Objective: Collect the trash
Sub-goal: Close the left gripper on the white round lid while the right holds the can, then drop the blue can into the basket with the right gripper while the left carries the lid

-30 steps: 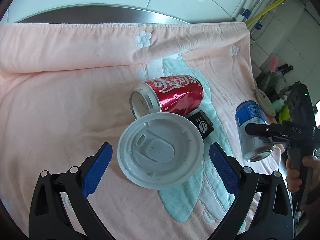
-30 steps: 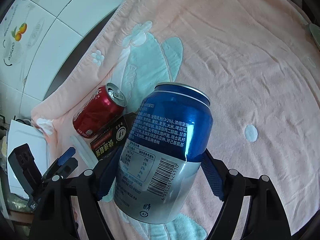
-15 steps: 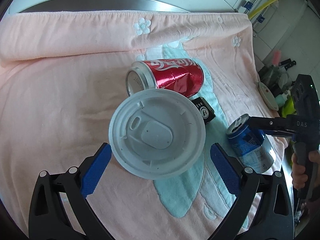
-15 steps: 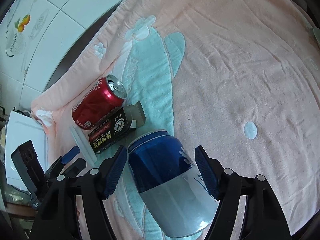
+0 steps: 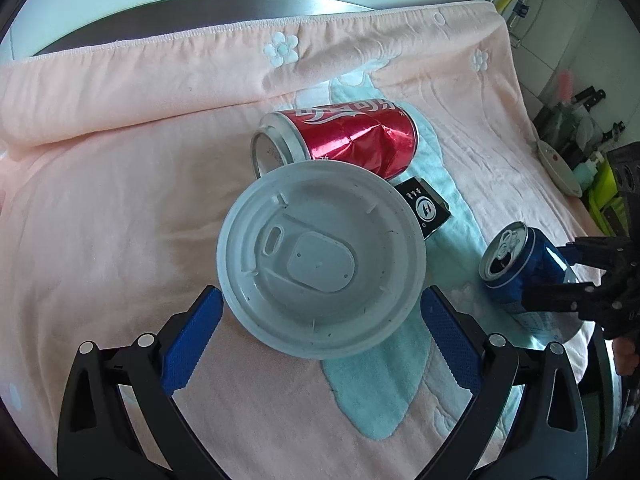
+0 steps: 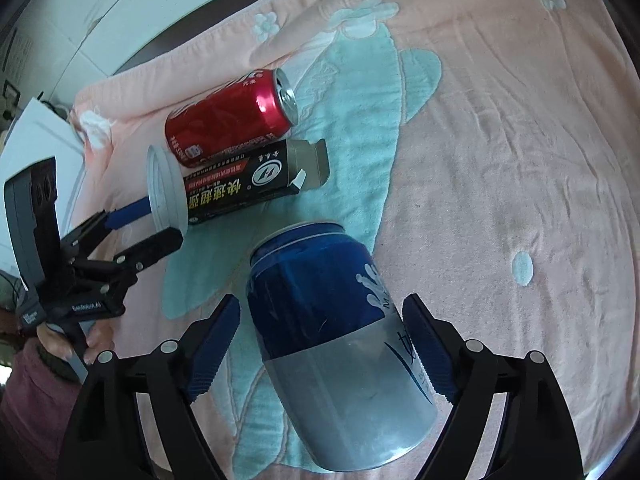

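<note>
My left gripper (image 5: 320,316) is shut on a white plastic cup lid (image 5: 320,260) and holds it upright just in front of a dented red cola can (image 5: 344,140) and a black carton (image 5: 426,206). In the right wrist view the left gripper (image 6: 160,224) holds the lid (image 6: 166,192) edge-on beside the carton (image 6: 248,188) and the red can (image 6: 228,118). My right gripper (image 6: 320,344) is open, with the blue and silver can (image 6: 336,340) lying on the towel between its fingers. The blue can (image 5: 516,264) also shows at the right in the left wrist view.
A pink towel (image 5: 120,200) with a teal pattern covers the surface. A steel rim (image 5: 200,8) and white tiles run behind it. Kitchen items and a green rack (image 5: 600,196) stand past the towel's right edge. A white board (image 6: 36,140) lies at the left.
My right gripper has lowered the blue can onto the towel, tipped it over and opened off it. My left gripper has carried the lid forward toward the red can.
</note>
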Available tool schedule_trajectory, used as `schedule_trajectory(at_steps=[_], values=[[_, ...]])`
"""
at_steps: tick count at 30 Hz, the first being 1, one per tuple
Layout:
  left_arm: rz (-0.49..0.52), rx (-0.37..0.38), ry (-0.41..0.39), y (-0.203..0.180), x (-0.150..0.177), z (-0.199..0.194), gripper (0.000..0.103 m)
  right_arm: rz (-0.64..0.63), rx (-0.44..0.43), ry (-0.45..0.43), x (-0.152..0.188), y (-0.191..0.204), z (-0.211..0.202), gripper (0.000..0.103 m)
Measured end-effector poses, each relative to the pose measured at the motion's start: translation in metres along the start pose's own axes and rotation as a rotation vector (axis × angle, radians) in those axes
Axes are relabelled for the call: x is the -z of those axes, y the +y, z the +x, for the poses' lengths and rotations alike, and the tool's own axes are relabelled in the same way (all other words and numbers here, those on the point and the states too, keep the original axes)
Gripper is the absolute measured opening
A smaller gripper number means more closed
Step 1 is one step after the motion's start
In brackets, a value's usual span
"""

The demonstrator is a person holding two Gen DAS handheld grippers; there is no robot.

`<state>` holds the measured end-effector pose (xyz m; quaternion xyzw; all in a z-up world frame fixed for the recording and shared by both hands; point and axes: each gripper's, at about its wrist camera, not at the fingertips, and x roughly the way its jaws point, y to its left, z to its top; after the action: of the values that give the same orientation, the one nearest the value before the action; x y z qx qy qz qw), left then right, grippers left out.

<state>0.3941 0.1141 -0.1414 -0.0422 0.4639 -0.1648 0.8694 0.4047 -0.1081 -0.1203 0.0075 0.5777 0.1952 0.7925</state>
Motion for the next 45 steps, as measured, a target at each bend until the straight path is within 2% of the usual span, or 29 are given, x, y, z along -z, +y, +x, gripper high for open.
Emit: schedule_trajectory(at_steps=[9, 11, 13, 23, 33, 45], values=[[0.065, -0.065, -0.035, -0.011, -0.001, -0.001, 0.092, -0.091, 0.099, 0.035, 0.000, 0.005, 0.020, 0.081], [0.065, -0.079, -0.045, -0.011, 0.000, -0.003, 0.091, -0.104, 0.134, 0.036, 0.001, 0.006, 0.025, 0.076], [0.054, -0.070, -0.054, -0.010, 0.001, -0.007, 0.091, -0.091, 0.122, 0.035, 0.003, 0.003, 0.026, 0.067], [0.007, -0.064, -0.091, -0.013, 0.011, -0.031, 0.090, -0.034, 0.040, -0.030, 0.023, -0.003, -0.005, 0.066], [-0.015, -0.075, -0.157, -0.042, 0.043, -0.086, 0.090, -0.116, 0.003, -0.112, 0.078, 0.021, -0.057, 0.066], [-0.040, -0.099, -0.235, -0.094, 0.106, -0.164, 0.090, -0.229, -0.041, -0.159, 0.172, 0.048, -0.102, 0.066]])
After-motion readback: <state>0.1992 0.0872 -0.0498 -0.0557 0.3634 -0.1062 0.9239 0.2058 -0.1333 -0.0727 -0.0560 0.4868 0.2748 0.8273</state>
